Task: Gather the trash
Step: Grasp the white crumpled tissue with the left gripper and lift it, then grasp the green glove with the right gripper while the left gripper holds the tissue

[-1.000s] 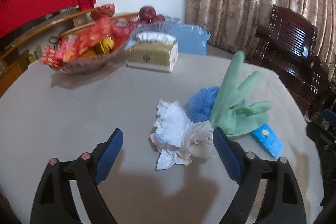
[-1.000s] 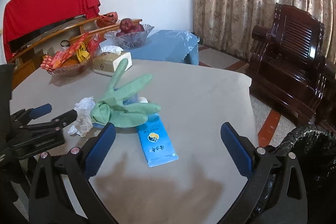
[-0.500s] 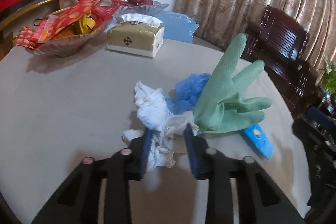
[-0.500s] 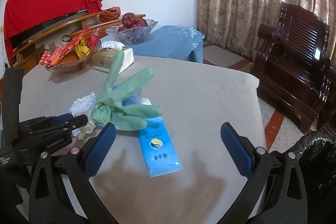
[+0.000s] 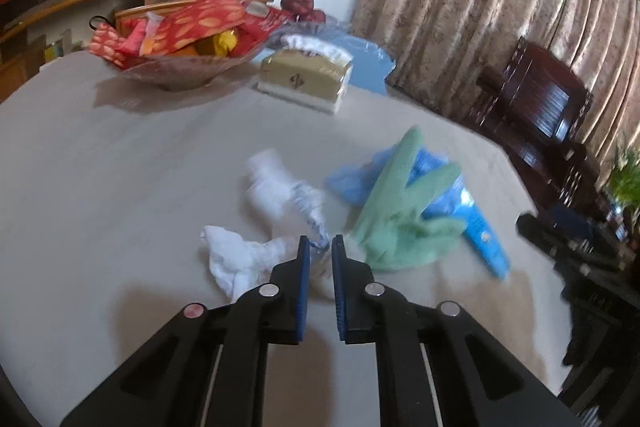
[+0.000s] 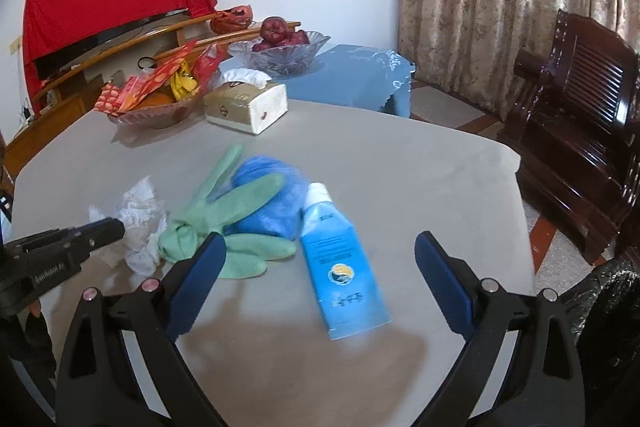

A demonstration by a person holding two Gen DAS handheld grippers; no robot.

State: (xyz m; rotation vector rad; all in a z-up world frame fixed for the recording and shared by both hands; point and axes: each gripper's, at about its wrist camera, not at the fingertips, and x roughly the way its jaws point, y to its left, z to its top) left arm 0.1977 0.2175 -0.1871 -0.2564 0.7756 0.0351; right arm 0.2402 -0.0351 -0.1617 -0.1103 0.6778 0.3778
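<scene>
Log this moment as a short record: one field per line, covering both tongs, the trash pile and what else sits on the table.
left tongs: jaws have just been closing, now pinched on the crumpled white tissue
right tongs: open, empty, above the blue tube
trash pile: tissue, green glove, blue mesh ball, tube, bunched mid-table
other items: tissue box, snack bowl
surface: grey table

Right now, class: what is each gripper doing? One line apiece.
Left gripper: jaws just closed on the crumpled white tissue.
Right gripper: open, holding nothing, above the blue tube.
</scene>
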